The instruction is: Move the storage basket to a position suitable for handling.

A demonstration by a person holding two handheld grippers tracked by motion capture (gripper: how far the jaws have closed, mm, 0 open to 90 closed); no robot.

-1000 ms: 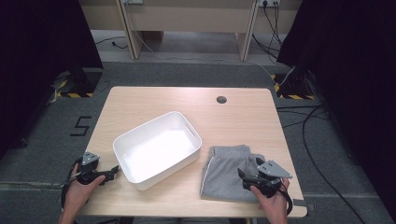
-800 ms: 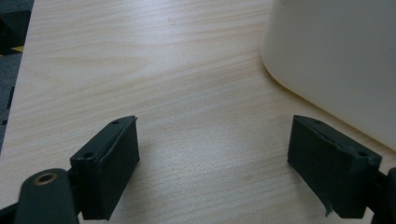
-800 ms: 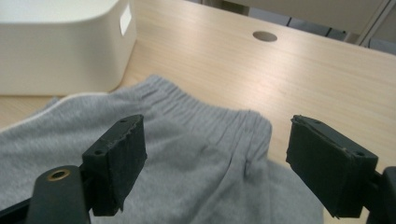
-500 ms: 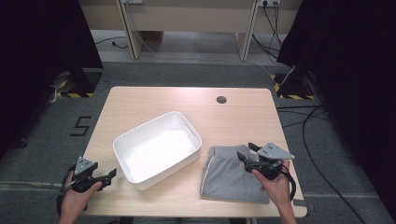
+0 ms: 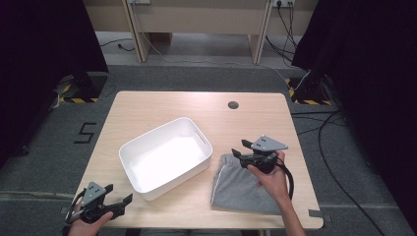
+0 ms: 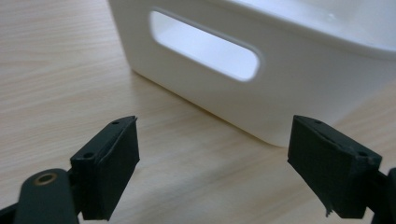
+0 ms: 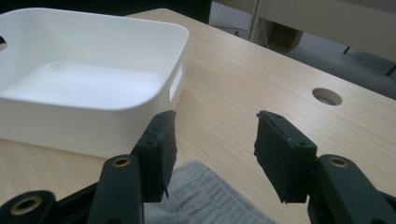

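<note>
A white plastic bin point(image 5: 173, 181) with handle slots stands empty in the middle of the table. Right of it lies a folded grey garment point(image 5: 236, 194). My right gripper point(image 5: 240, 148) hovers over the garment's far edge and points at the bin. Its jaws have just been closing; they stand half open with nothing between them. In the right gripper view the gripper point(image 7: 215, 126) has the garment point(image 7: 205, 196) below it and the bin point(image 7: 70, 126) to the left. My left gripper point(image 5: 120, 192) is at the near left corner, open and empty, its jaws slightly narrowed. The left gripper point(image 6: 215, 135) faces the bin's wall point(image 6: 303, 79).
A round cable hole point(image 5: 233, 104) sits near the table's far edge. Bare wood point(image 5: 147, 110) lies behind and left of the bin. Cables point(image 5: 339, 147) run over the floor at the right, and desk legs point(image 5: 137, 34) stand beyond the table.
My right gripper rose and moved from the garment's near right part to its far edge, and its jaws narrowed. My left gripper slid back toward the near table edge.
</note>
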